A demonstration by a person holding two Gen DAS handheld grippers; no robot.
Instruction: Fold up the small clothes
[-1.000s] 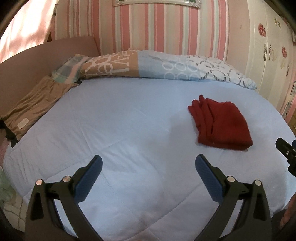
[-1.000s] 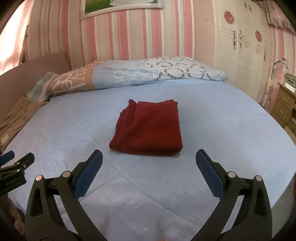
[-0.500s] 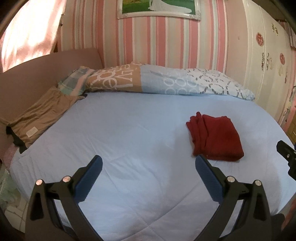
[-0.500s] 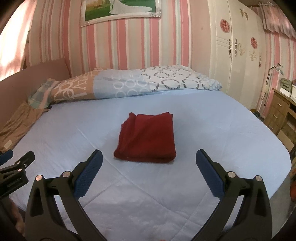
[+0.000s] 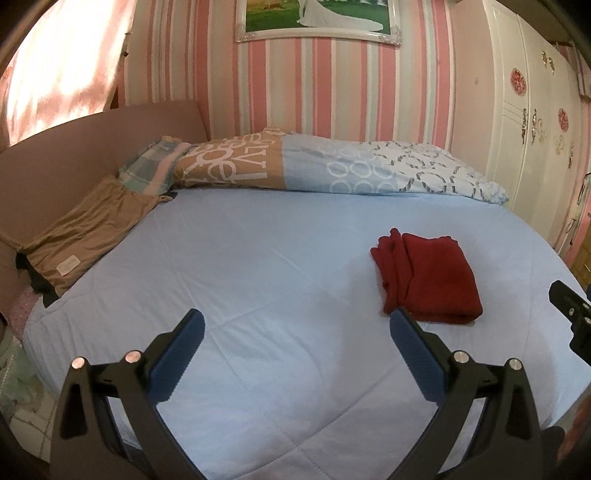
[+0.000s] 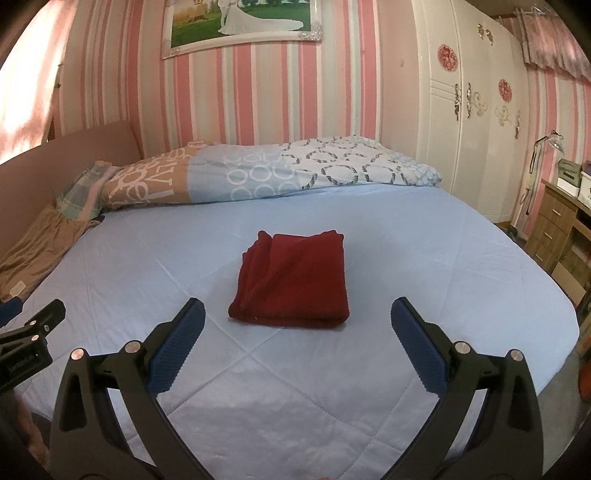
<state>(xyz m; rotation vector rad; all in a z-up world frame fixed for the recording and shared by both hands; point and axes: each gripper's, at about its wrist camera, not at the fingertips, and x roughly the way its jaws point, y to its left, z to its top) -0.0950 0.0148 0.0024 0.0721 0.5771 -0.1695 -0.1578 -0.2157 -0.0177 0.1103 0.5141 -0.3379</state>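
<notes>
Ahead of right claw: folded red garment

One folded red garment mid-bed, one tan garment far left. One rolled duvet, one framed picture. Two hand-held grippers.

text: large white letters, upside down, unreadable | on: patterned duvet | other labels: too small

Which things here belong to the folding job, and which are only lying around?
Part of the job:
- folded red garment
- left gripper, open
- right gripper, open
- light blue bed cover, the work surface

Just lying about:
- brown garment at the bed's edge
- patterned duvet
- framed picture
- white wardrobe
</notes>
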